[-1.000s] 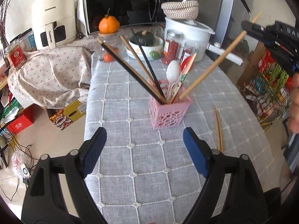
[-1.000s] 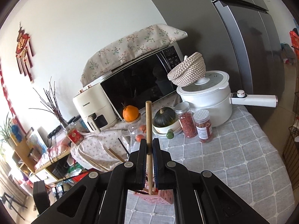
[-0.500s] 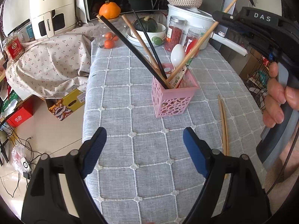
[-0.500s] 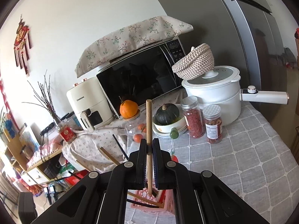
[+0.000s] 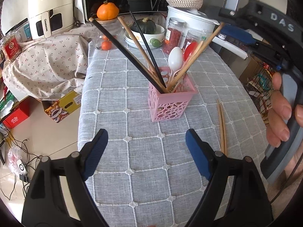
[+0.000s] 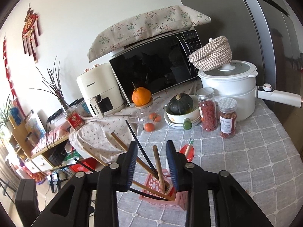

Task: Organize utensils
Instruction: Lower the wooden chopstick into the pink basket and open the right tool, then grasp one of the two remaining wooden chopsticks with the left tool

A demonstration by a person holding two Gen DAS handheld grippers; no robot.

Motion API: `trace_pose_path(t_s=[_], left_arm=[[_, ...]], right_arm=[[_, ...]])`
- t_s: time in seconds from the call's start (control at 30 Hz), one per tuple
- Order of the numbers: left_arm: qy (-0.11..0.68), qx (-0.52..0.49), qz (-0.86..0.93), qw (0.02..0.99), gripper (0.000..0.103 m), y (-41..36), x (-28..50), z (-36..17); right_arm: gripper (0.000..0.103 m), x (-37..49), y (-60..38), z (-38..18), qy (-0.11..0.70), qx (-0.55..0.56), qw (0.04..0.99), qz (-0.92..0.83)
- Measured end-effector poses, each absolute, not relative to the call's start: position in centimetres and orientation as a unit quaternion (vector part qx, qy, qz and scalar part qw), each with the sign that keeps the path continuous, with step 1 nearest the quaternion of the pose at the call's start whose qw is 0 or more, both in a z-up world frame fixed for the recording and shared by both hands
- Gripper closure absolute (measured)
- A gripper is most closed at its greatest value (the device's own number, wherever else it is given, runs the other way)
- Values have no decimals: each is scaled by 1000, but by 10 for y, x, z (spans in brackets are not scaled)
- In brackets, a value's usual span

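Observation:
A pink perforated holder stands on the grey checked tablecloth. It holds black and wooden chopsticks, a white spoon and a red spoon. Two wooden chopsticks lie on the cloth to its right. My left gripper hangs open and empty in front of the holder. My right gripper hovers over the holder, its jaws opening. A wooden chopstick stands loose between the pads, its lower end in the holder. A hand holds the right gripper.
Behind the holder stand two jars, a bowl with a green squash, a white pot, a glass jar topped by an orange, a microwave and an air fryer. The table drops off at its left edge.
The right gripper's jaws have parted and let go of the wooden chopstick, which has slid down into the pink holder. The left gripper stays open.

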State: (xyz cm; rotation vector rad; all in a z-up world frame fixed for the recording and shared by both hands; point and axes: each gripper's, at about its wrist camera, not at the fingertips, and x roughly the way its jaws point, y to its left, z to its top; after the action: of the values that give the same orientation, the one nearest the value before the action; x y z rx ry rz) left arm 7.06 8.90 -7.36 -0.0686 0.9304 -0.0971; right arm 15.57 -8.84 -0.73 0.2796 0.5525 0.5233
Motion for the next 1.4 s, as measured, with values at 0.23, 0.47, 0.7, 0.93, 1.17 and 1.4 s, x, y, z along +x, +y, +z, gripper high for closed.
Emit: trace_pose_path(t_s=[0.23, 0.47, 0.7, 0.93, 1.17, 1.4], left_arm=[[451, -26, -46, 891, 19, 82, 71, -76], [460, -29, -53, 886, 19, 71, 73, -80], [481, -24, -67, 874, 19, 46, 78, -89], [491, -11, -75, 868, 19, 21, 84, -96], [508, -6, -87, 857, 19, -8, 96, -109], [526, -8, -103, 844, 19, -35, 109, -122]], right_arm=[[29, 135, -117, 13, 260, 114, 924, 255], [19, 113, -157, 15, 270, 81, 931, 232], [19, 101, -188, -8, 317, 50, 927, 193], [18, 93, -215, -28, 348, 25, 923, 162], [17, 98, -234, -48, 385, 12, 913, 138], [17, 108, -248, -70, 432, 8, 895, 114]])
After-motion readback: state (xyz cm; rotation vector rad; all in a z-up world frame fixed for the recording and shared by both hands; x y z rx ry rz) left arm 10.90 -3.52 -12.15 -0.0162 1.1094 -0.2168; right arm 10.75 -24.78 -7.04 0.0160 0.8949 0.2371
